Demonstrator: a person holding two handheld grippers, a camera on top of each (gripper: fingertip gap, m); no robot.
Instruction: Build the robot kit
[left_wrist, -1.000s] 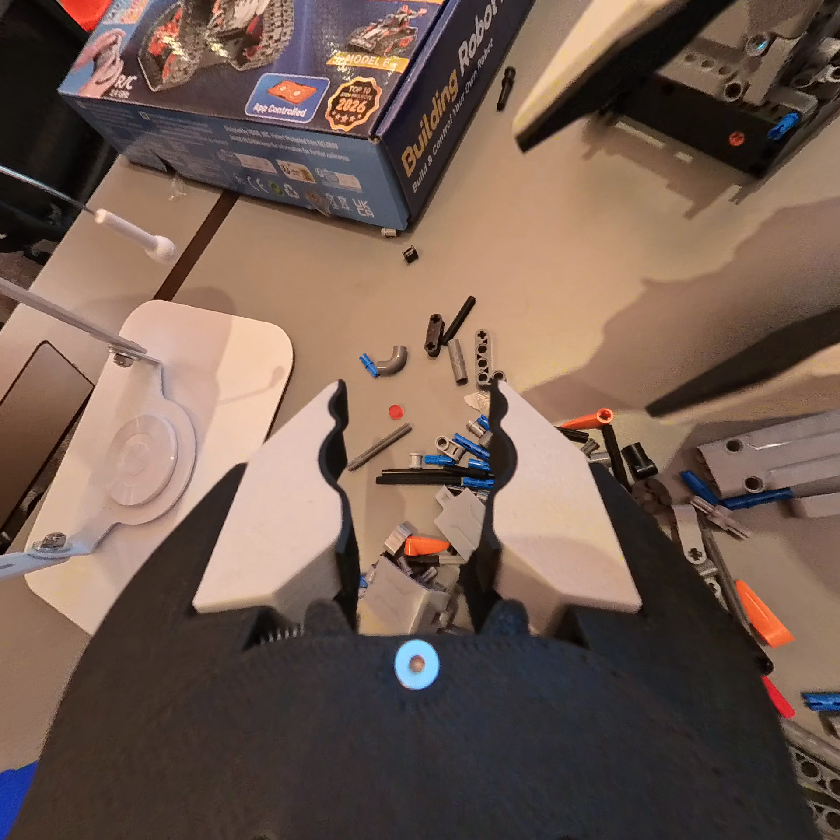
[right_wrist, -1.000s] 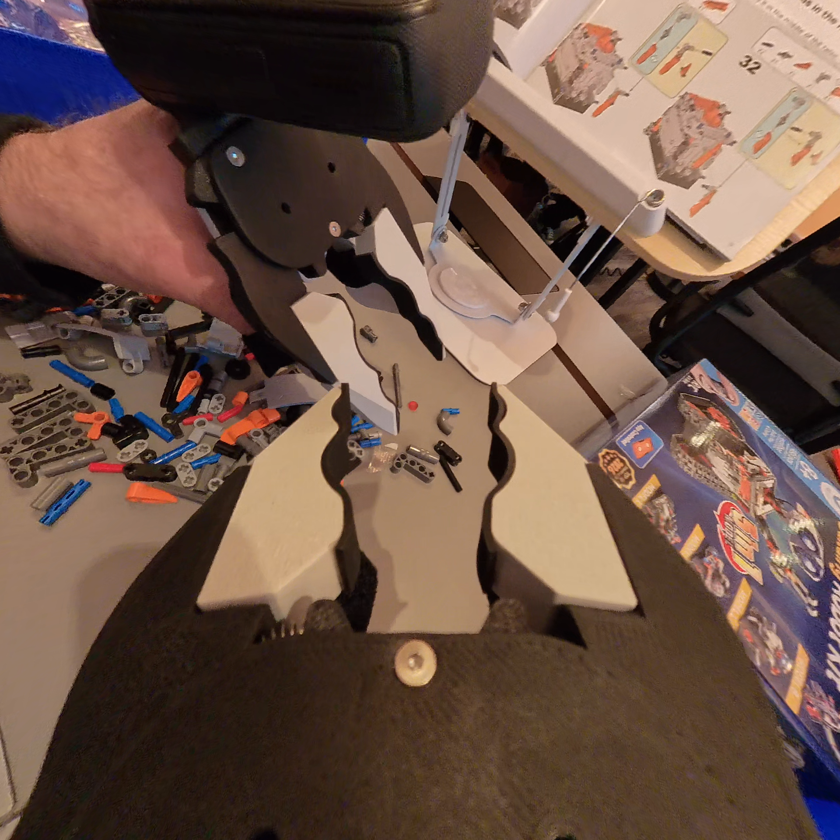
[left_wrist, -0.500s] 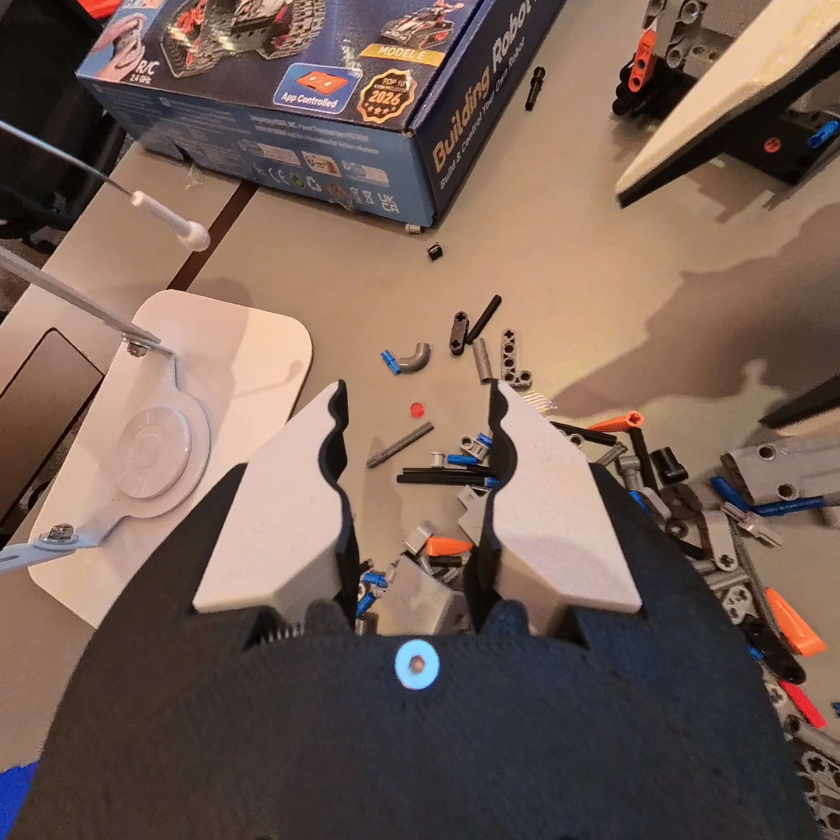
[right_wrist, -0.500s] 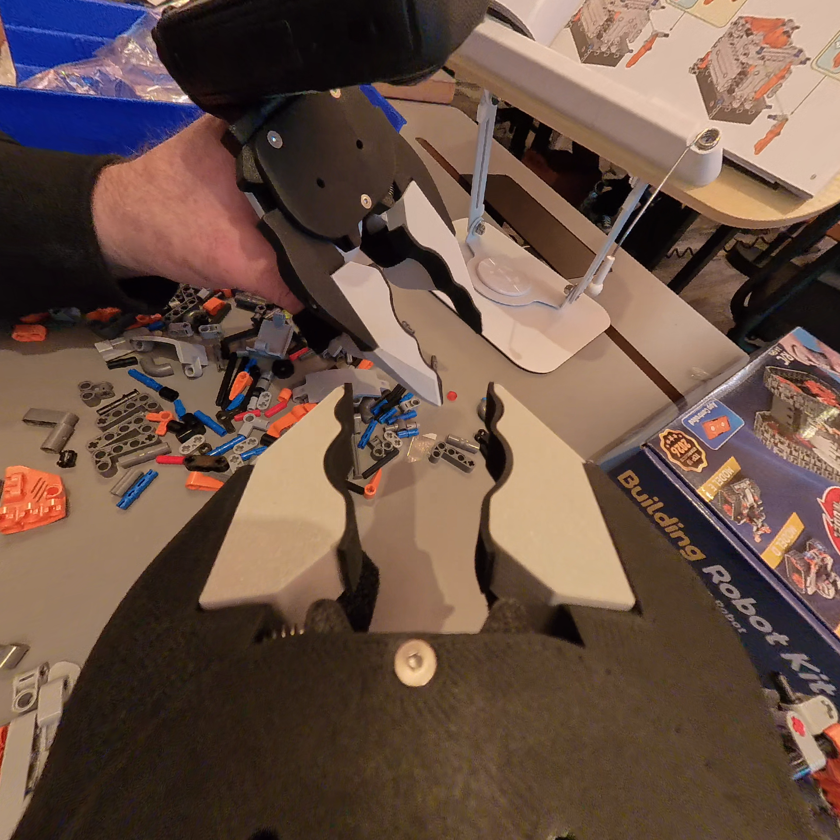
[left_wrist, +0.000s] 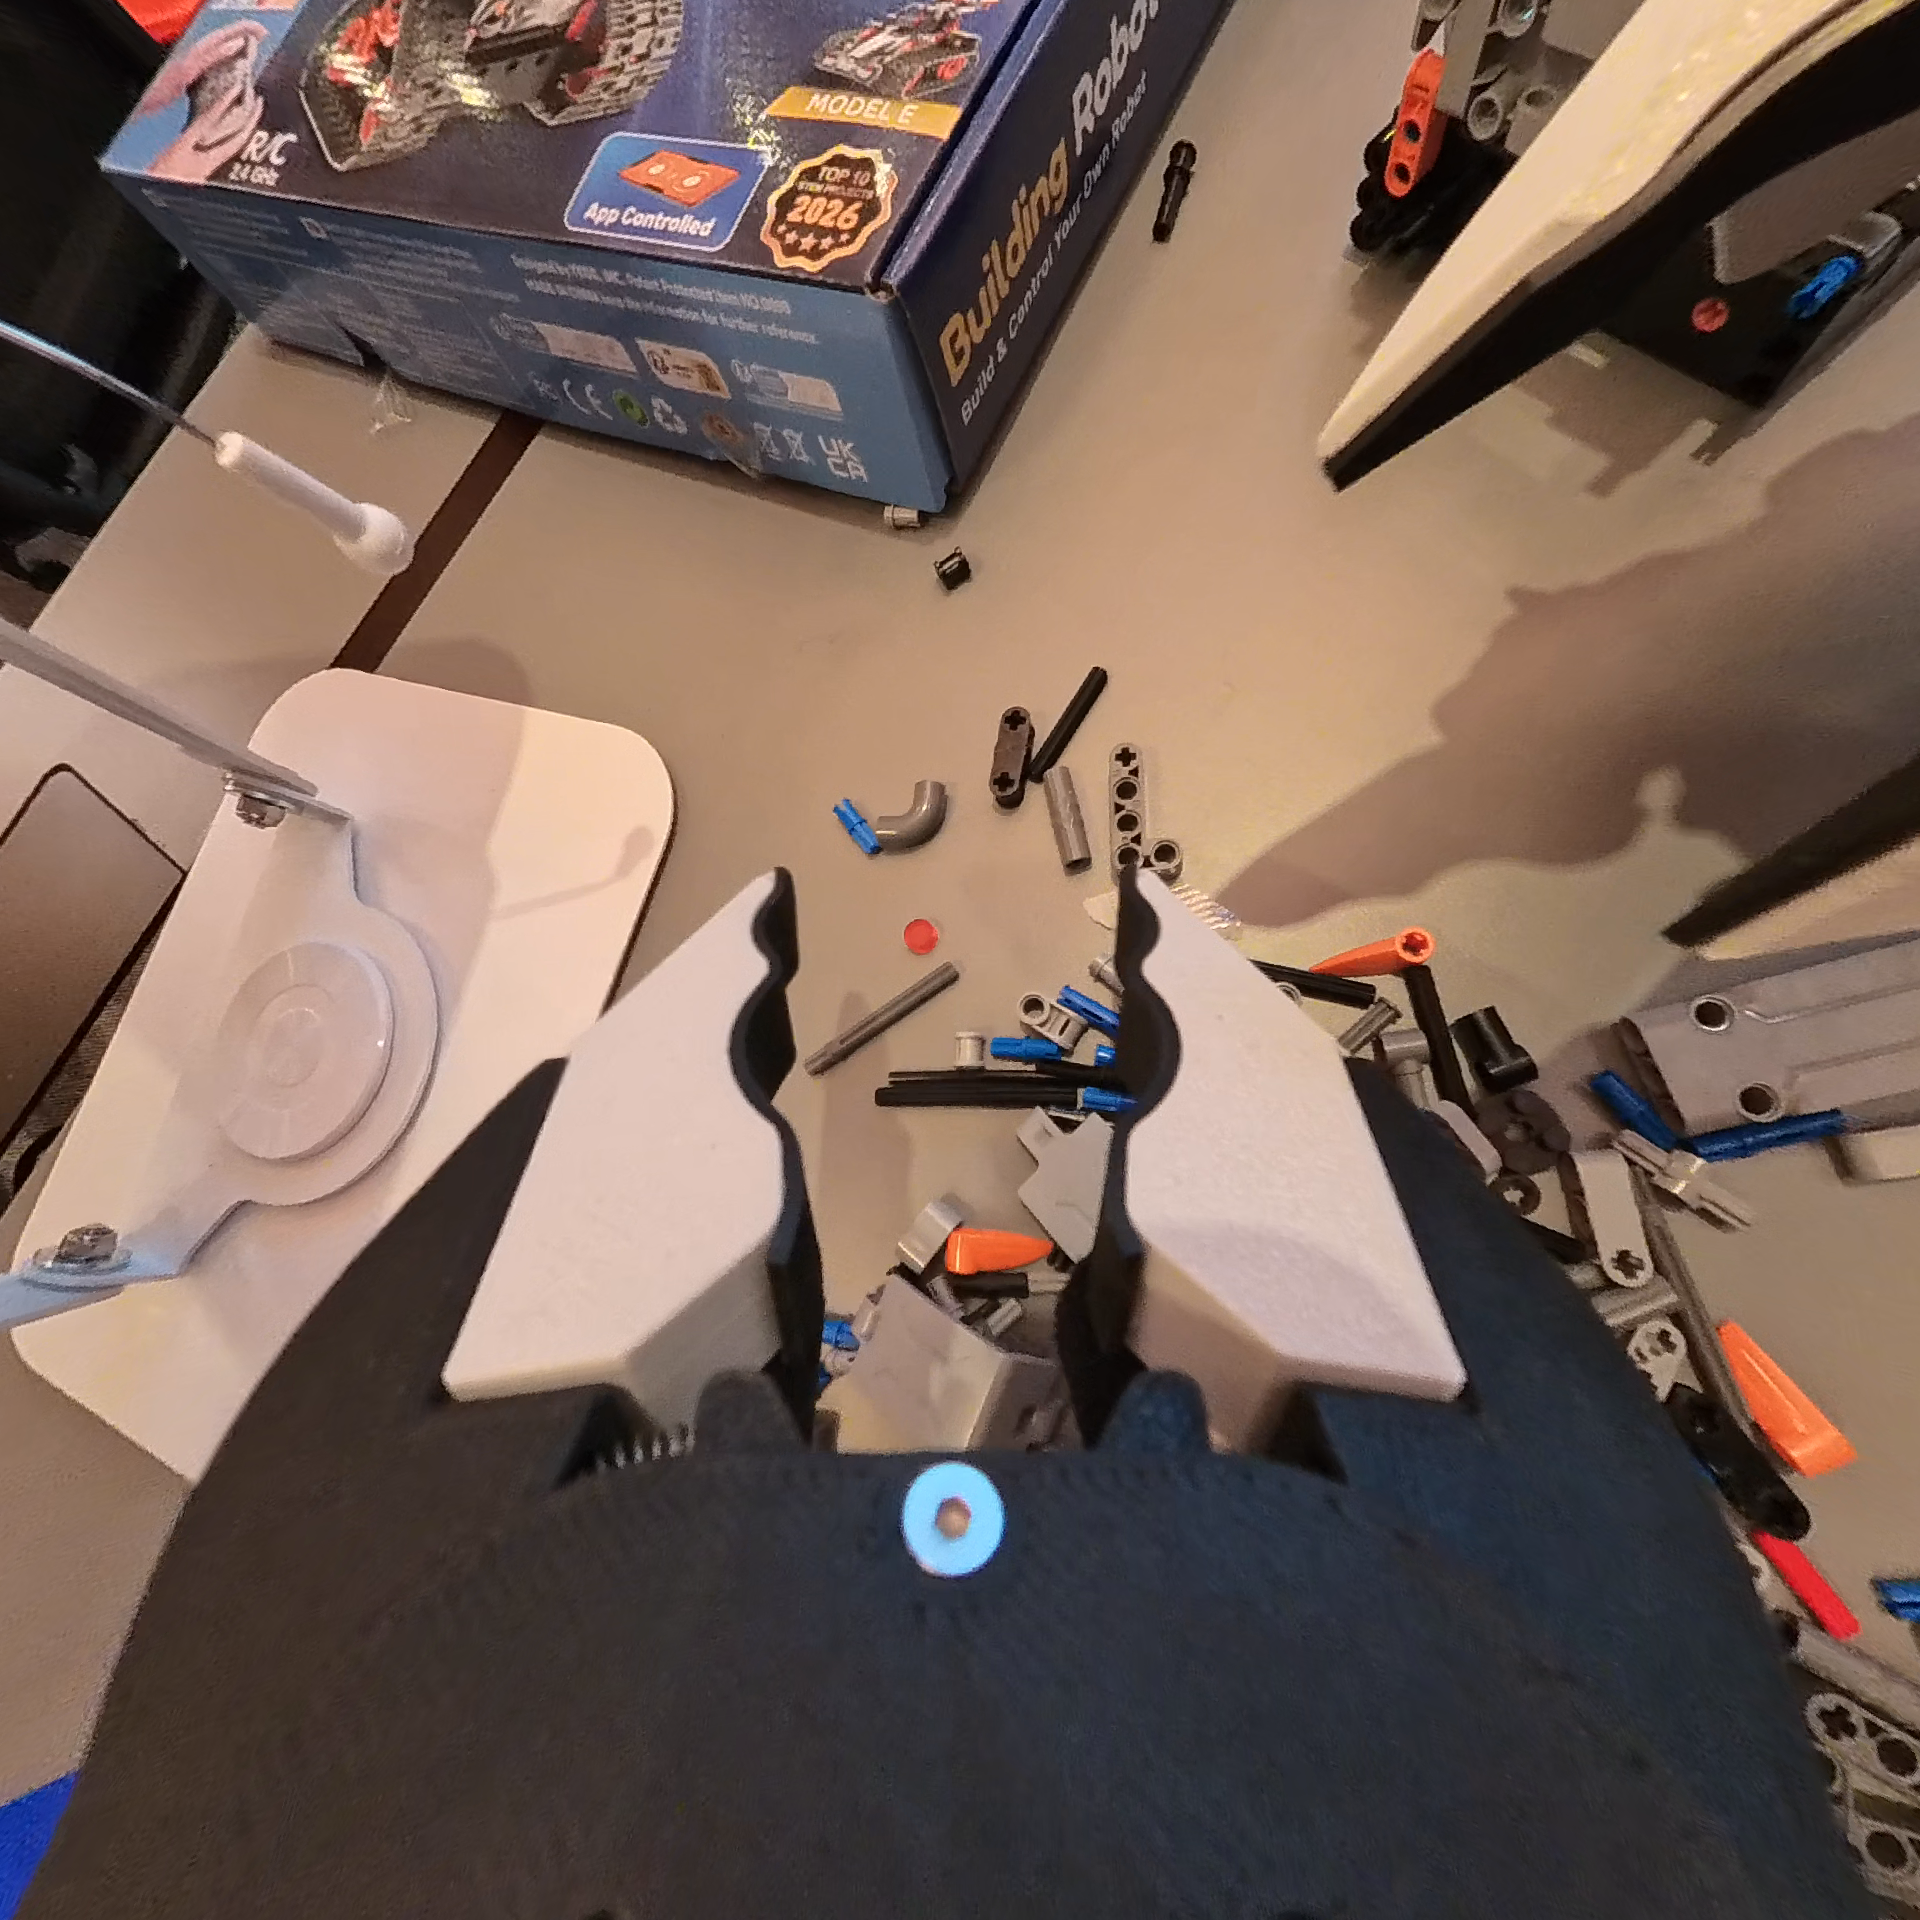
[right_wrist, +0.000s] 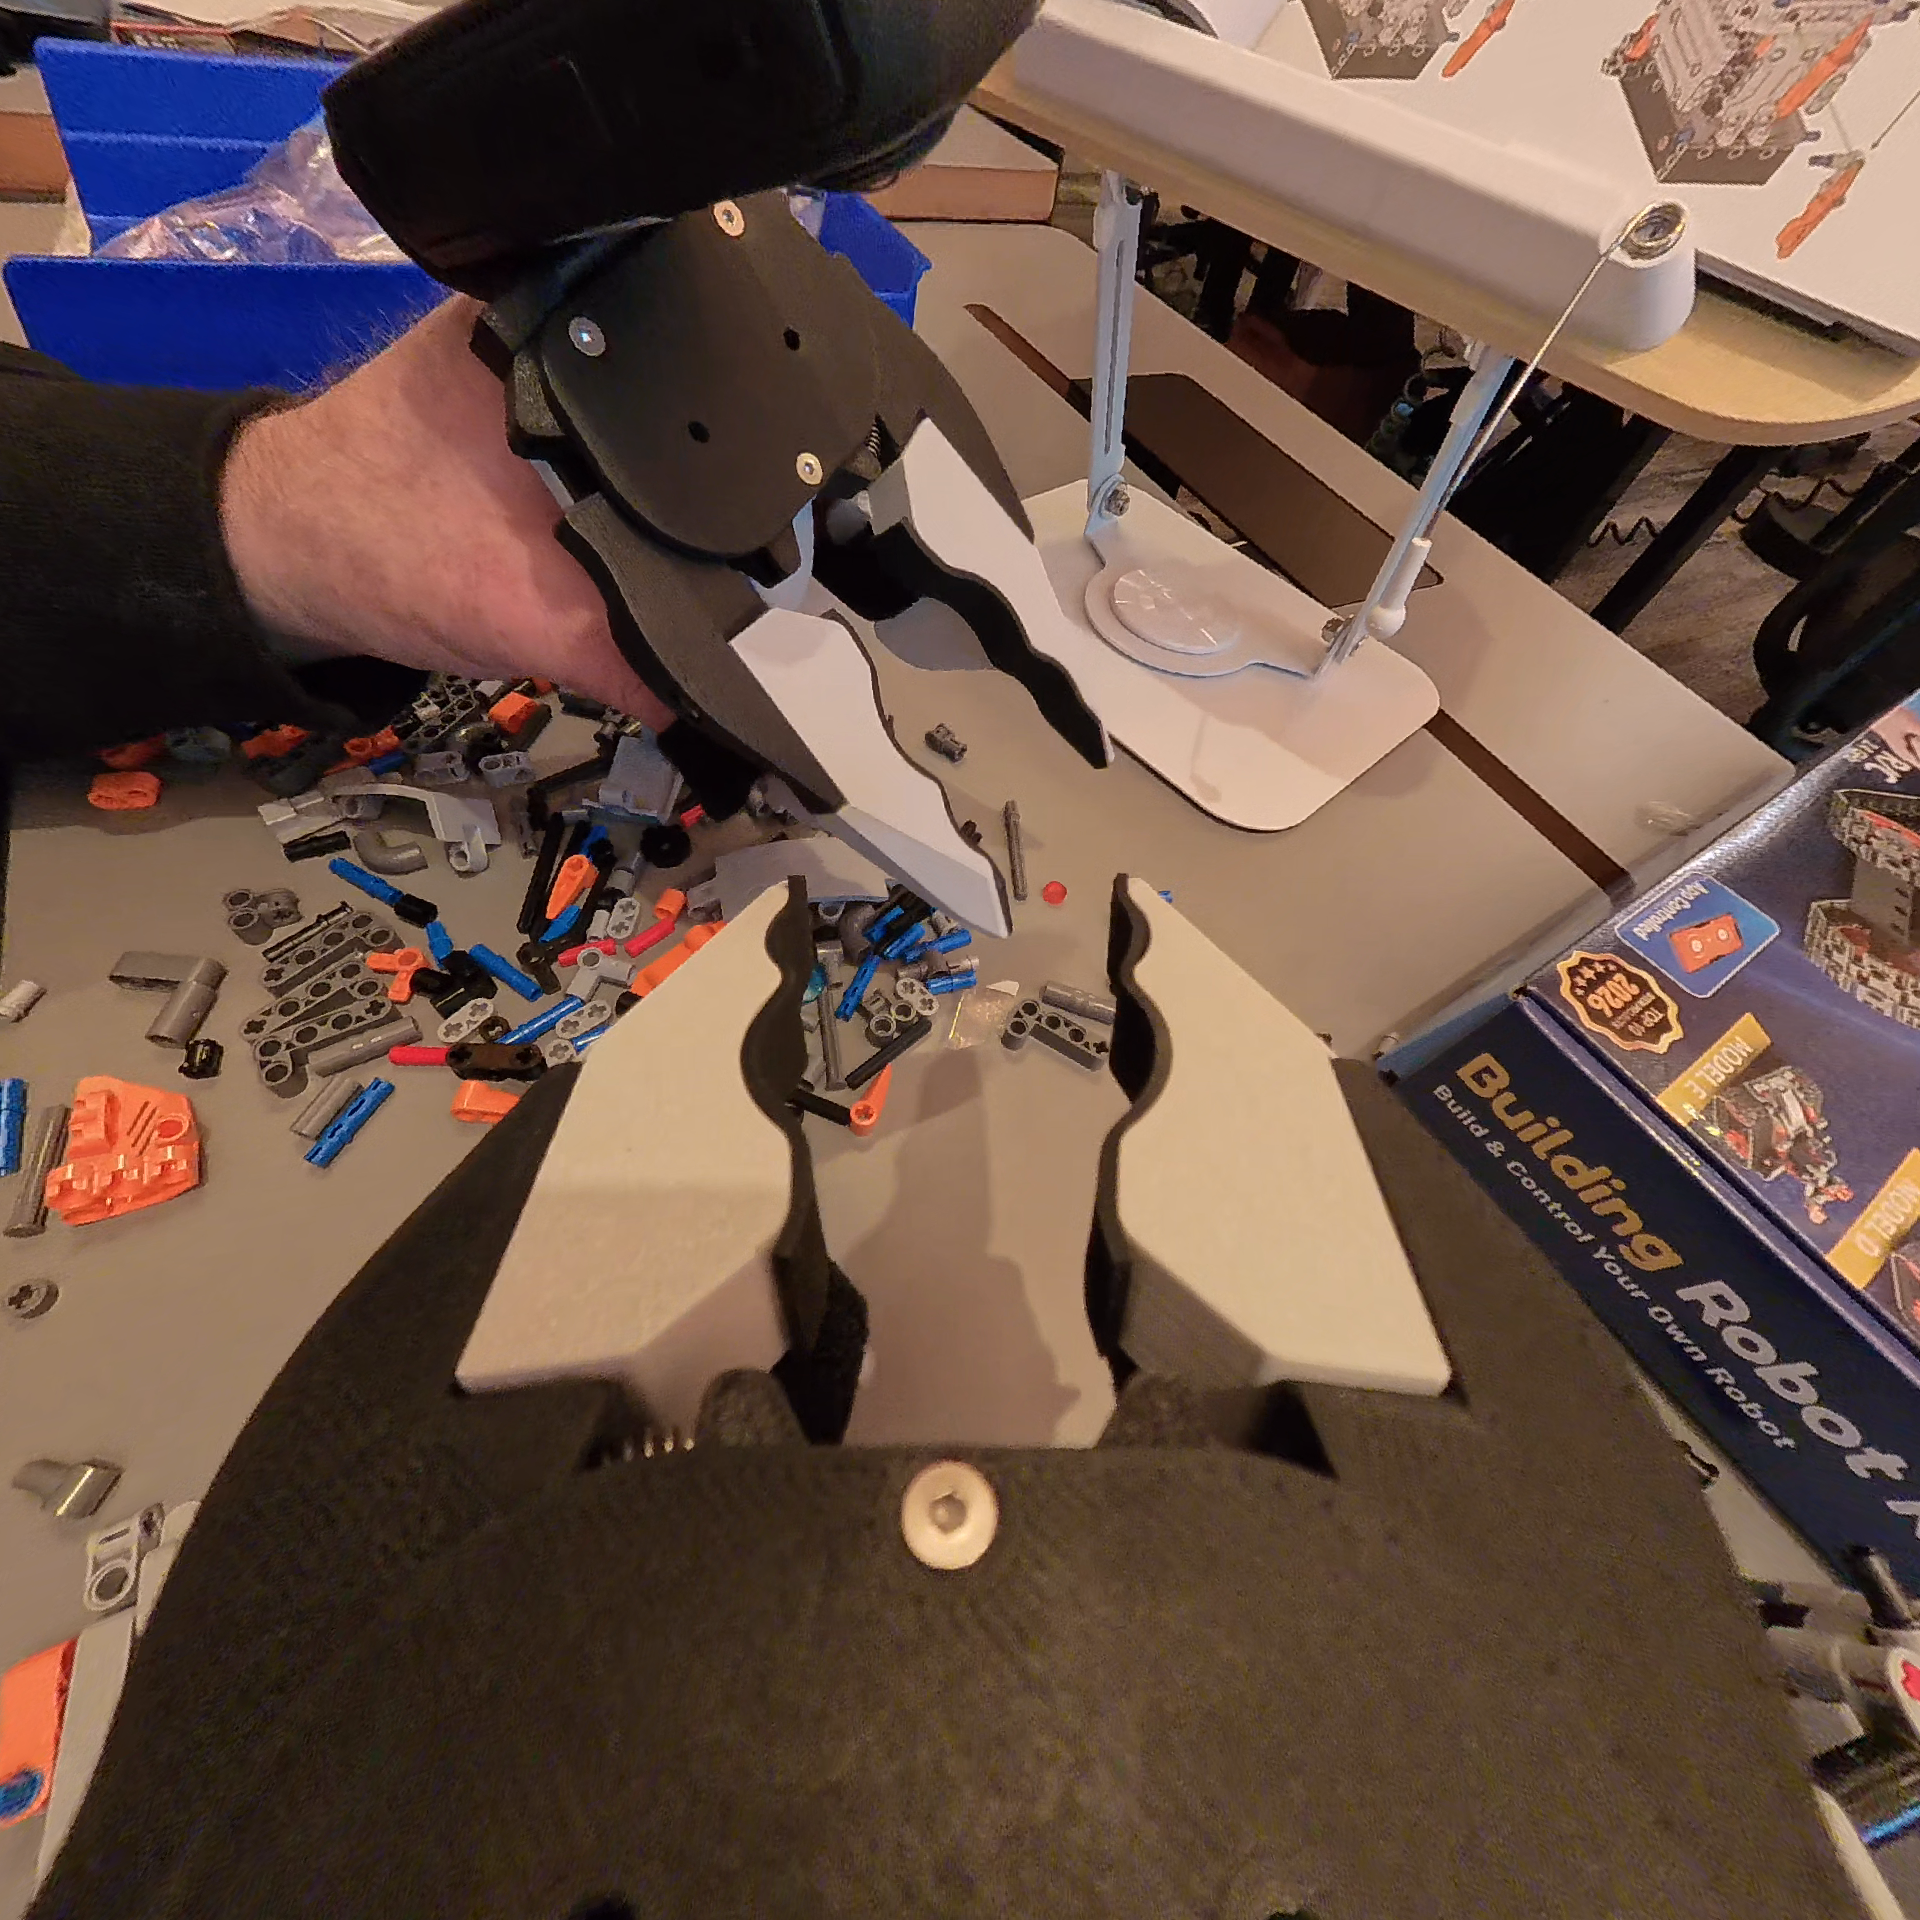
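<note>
Now your left claw (left_wrist: 951, 894) hangs with jaws apart and empty over the loose building-toy pieces (left_wrist: 1039, 1070) on the grey counter (left_wrist: 1195, 582), a small red round stud (left_wrist: 920, 935) just ahead of its tips. Your right claw (right_wrist: 956, 899) is likewise spread, holding nothing, above bare counter beside the blue kit box (right_wrist: 1704, 1164); the white stand base (left_wrist: 416, 935) lies left.

Right tool (right_wrist: 956, 904) farther from parts pile (right_wrist: 540, 966)

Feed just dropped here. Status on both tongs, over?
Left tongs open, empty, over small red stud. Right tongs open, empty, above table. Blue kit box beyond, clear.
</note>
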